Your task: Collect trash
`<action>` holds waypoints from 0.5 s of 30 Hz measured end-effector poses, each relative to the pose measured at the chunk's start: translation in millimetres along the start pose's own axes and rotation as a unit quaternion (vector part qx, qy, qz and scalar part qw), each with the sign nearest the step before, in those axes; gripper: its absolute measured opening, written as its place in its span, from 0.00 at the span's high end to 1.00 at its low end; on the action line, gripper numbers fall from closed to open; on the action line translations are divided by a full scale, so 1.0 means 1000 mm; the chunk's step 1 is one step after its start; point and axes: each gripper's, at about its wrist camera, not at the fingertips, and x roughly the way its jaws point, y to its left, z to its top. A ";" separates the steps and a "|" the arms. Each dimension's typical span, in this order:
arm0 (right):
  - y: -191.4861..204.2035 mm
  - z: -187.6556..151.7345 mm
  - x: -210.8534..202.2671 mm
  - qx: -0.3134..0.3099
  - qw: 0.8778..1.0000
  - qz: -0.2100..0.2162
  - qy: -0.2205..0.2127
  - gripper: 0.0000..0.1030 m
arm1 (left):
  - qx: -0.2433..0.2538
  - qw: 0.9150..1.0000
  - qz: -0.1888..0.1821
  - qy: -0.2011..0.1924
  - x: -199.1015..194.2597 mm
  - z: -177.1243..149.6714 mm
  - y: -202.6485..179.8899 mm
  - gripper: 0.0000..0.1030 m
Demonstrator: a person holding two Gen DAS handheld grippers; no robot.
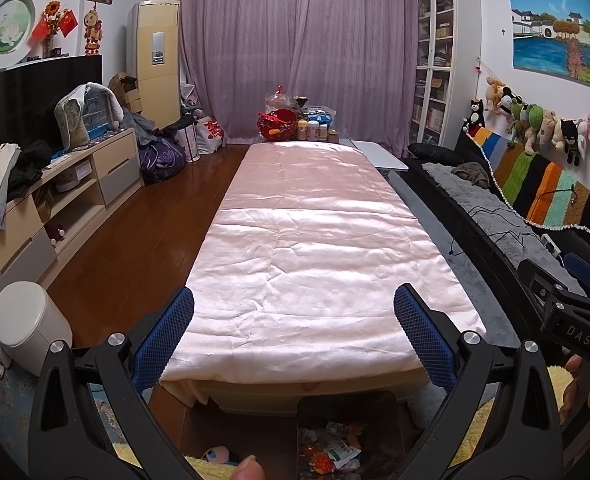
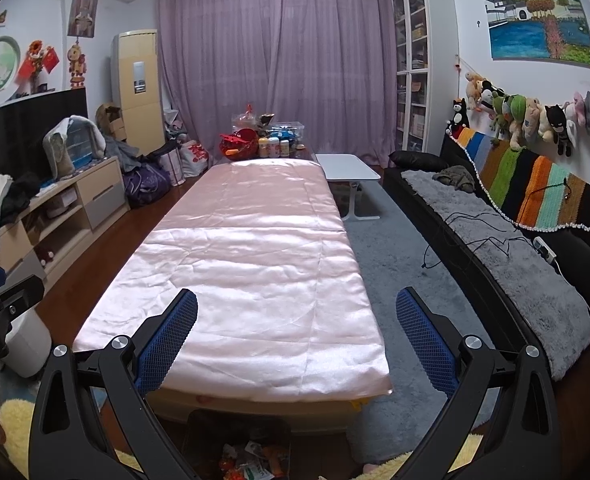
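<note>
A black bin stands on the floor at the near end of the long table, with several crumpled wrappers inside; the right wrist view shows the same bin and wrappers. My left gripper hangs open above the table's near end, nothing between its blue pads. My right gripper is open too and holds nothing. The pink cloth covering the table lies bare. The right gripper's black body shows at the right edge of the left wrist view.
Bottles and a red basket crowd the table's far end. A white lidded bin stands on the floor at left by the TV cabinet. A dark sofa with a grey throw runs along the right, and a small white table stands beyond.
</note>
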 end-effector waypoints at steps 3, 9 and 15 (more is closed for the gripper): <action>-0.001 -0.002 0.001 0.002 1.000 0.001 0.002 0.03 | 0.004 1.000 0.001 0.008 0.003 -0.001 -0.004 0.08; -0.001 -0.003 0.003 0.003 1.000 0.000 0.005 0.03 | -0.002 1.000 -0.006 0.013 0.005 -0.003 -0.003 0.08; -0.003 -0.003 0.005 0.004 1.000 0.001 0.008 0.03 | 0.001 1.000 -0.001 0.006 0.002 -0.003 -0.005 0.08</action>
